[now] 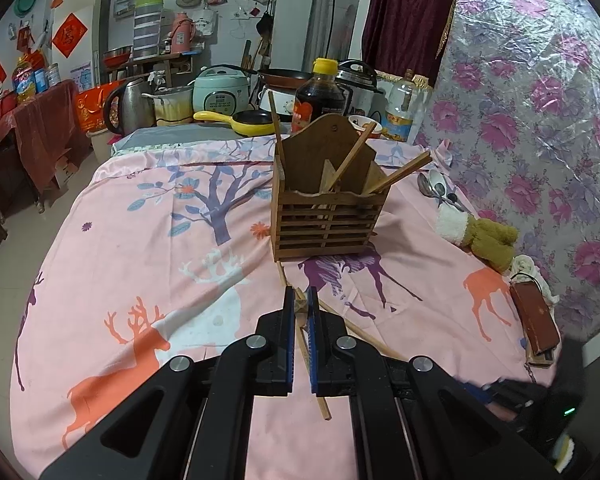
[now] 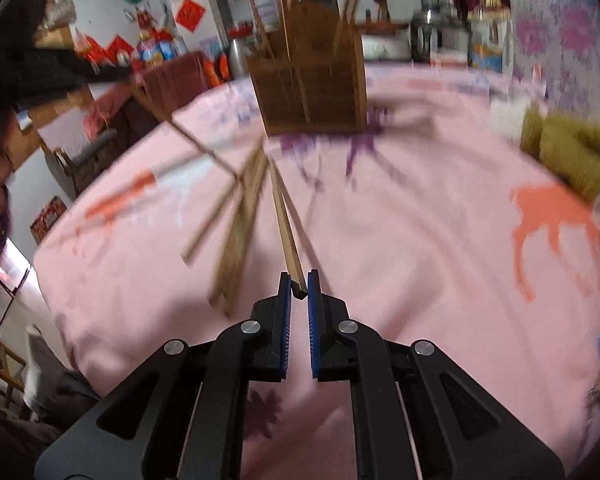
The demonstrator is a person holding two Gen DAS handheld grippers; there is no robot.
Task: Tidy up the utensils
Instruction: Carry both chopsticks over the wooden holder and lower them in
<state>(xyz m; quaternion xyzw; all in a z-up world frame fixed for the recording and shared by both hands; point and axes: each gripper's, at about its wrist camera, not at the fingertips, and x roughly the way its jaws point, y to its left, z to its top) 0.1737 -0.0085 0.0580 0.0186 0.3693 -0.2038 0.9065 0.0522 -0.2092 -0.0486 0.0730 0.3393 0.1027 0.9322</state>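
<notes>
Right gripper (image 2: 299,286): the jaws are clenched on the near end of a chopstick (image 2: 286,228), which runs from the blue pads away toward twelve o'clock, its far tip aimed at the foot of the wooden utensil holder (image 2: 308,92). The right wrist view is smeared by motion, so whether one stick or a close pair is held cannot be told. At ten o'clock of the jaws a loose bundle of chopsticks (image 2: 236,236) lies on the pink cloth (image 2: 420,240) of the desk.

Left gripper (image 1: 301,300): the jaws are nearly closed around a chopstick (image 1: 306,344) that passes between the pads at a slant, its lower end showing at six o'clock; the grip appears to be on the stick, near its middle. A second stick (image 1: 360,330) lies on the cloth just beside it, toward four o'clock. The holder (image 1: 328,212) stands at twelve o'clock, well apart, with several sticks already leaning in its compartments. Spoons (image 1: 436,192) lie at two o'clock beside a plush toy (image 1: 484,240).

Step in hand, as judged: carrying the held sticks to the holder. To do it well, raise the right stick's far tip above the rim before advancing, since an end grip leaves a long free length that may swing or catch the slatted front. Tilt it toward vertical over an open compartment, lower it, and only then release. Keep the left stick clear of the right one's path.
</notes>
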